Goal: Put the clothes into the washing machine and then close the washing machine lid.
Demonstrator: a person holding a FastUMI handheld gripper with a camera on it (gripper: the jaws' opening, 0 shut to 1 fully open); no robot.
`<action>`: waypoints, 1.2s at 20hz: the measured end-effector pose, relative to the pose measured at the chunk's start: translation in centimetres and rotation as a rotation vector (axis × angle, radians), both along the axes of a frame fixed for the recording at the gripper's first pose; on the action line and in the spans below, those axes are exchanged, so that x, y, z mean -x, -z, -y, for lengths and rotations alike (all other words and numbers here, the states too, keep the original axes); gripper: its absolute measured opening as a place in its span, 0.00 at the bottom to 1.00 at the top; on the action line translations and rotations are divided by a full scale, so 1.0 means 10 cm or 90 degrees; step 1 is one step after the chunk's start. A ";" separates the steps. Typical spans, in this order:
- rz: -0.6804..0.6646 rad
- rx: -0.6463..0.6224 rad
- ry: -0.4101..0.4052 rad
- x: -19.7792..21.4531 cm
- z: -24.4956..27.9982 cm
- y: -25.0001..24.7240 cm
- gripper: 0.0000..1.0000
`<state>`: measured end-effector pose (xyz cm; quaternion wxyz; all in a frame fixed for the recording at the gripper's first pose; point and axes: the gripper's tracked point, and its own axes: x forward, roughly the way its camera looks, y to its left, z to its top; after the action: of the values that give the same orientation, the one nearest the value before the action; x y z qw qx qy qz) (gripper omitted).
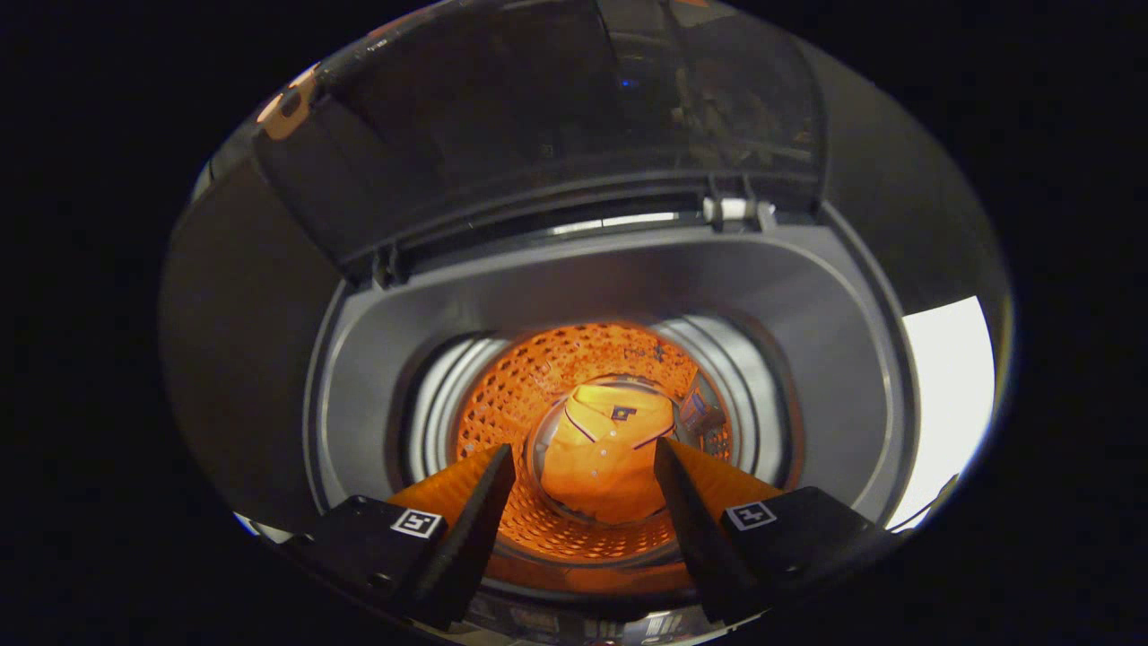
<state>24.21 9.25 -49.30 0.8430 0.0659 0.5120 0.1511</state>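
I look straight down into the open top-loading washing machine (574,287). A yellow garment (605,453) with dark stripes lies at the bottom of the perforated drum (529,386), well beyond my fingertips. My gripper (585,456) hangs above the drum mouth, open, with nothing between its fingers. The dark transparent lid (556,117) stands raised behind the opening, hinged at the back rim.
The grey plastic rim (807,359) rings the drum mouth. A white latch piece (735,209) sits at the lid's hinge line. A bright white surface (951,395) lies outside the machine on the right.
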 end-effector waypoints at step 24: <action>0.472 -0.079 0.014 -1.64 -0.53 -3.72 0.98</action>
<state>40.64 14.55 -12.12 0.9671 0.0634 0.1614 0.1864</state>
